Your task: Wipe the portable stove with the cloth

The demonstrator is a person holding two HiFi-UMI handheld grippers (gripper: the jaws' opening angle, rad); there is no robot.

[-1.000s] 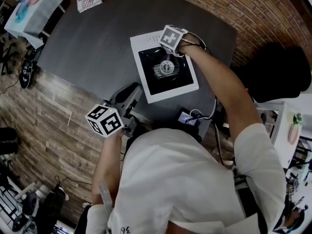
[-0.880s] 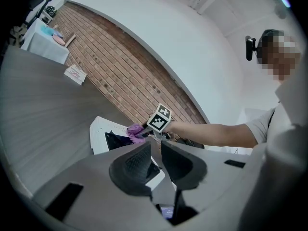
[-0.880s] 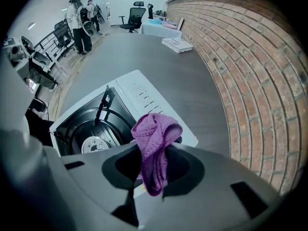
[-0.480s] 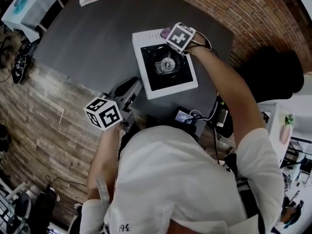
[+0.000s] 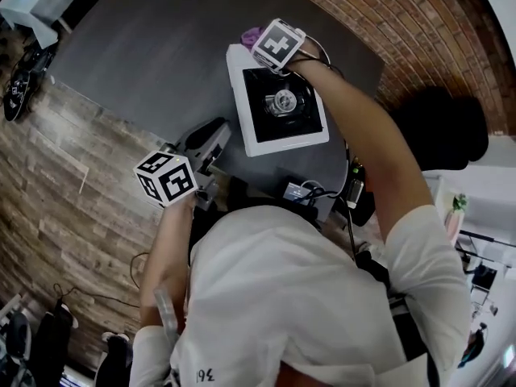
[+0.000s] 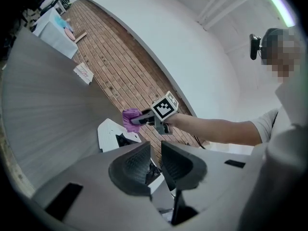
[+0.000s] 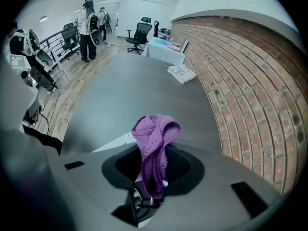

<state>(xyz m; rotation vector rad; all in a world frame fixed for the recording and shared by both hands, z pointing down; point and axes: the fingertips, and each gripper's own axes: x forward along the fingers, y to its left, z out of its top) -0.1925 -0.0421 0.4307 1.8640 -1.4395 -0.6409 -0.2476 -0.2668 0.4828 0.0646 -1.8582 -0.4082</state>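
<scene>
Purple cloth [image 7: 155, 138] clamped in R gripper [image 7: 153, 174] jaws; prob. soft, light, so pinch bunched fold. L gripper [image 6: 155, 160] jaws slightly apart, empty.

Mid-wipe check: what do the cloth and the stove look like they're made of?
Cloth: purple fabric with a fine waffle-like weave, probably microfibre or cotton; it droops in soft folds. Stove: white casing, smooth and matte, likely painted sheet metal, though plastic can't be ruled out. Its top panel is black, and the burner glints like bare metal.
</scene>
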